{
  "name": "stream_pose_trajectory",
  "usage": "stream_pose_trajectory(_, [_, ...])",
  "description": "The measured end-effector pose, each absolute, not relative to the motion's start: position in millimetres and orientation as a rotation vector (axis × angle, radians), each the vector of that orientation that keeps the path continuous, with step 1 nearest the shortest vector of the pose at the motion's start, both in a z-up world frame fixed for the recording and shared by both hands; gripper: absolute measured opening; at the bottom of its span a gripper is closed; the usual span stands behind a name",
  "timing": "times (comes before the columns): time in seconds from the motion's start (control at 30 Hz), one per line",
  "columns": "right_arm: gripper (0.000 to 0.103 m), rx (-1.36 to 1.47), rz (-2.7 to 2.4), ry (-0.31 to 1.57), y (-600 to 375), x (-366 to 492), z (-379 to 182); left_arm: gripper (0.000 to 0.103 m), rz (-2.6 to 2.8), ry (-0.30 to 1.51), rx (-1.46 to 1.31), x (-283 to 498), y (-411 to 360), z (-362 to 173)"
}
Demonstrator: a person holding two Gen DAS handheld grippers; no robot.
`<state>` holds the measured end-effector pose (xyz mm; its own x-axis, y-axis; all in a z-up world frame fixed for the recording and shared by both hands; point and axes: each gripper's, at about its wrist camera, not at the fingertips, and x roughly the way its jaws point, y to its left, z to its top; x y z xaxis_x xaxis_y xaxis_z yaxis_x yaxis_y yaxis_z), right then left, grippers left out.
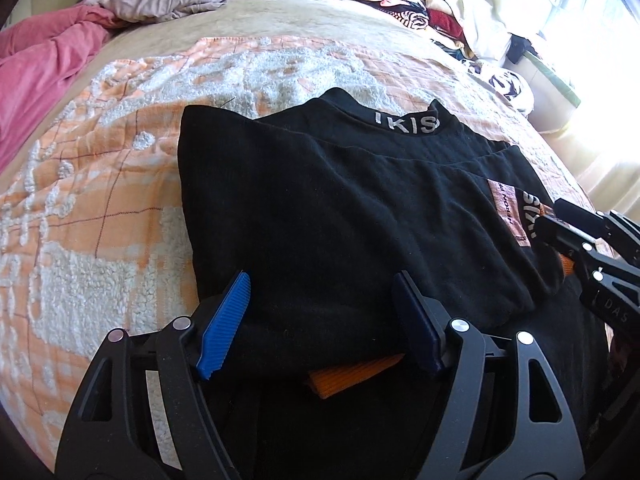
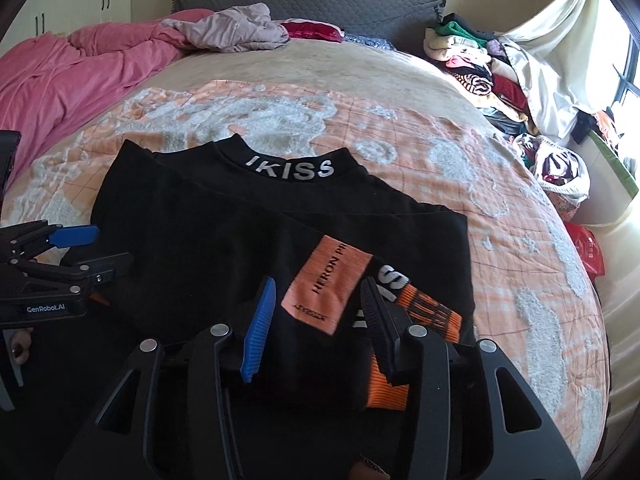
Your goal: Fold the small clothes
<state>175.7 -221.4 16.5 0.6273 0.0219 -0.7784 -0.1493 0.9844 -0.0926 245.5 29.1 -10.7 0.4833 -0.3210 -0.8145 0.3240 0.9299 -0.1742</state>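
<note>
A black shirt (image 2: 220, 232) lies flat on the bed, its "IKISS" collar (image 2: 290, 170) at the far end. One sleeve with an orange patch (image 2: 328, 280) and an orange cuff (image 2: 388, 392) is folded across its right side. My right gripper (image 2: 320, 320) stands open over that sleeve, with the patch between its fingers. My left gripper (image 1: 320, 312) is open wide over the shirt (image 1: 340, 200) at its near left hem, where an orange cuff (image 1: 352, 376) peeks out below. The right gripper (image 1: 580, 240) shows at the right edge of the left wrist view.
The shirt rests on an orange and white bedspread (image 2: 440, 168). A pink duvet (image 2: 80, 76) is bunched at the far left. A pile of clothes (image 2: 480, 68) sits at the far right by the curtain. A red bag (image 2: 588, 248) lies beside the bed.
</note>
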Motion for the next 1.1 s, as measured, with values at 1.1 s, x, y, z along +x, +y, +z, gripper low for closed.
stream_pose_trajectory(1.1, [0.062,-0.014,0.089,0.988,-259.6,148.2,-10.7,0.073,-0.373,0.997,0.008,229.1,27.6,1.3])
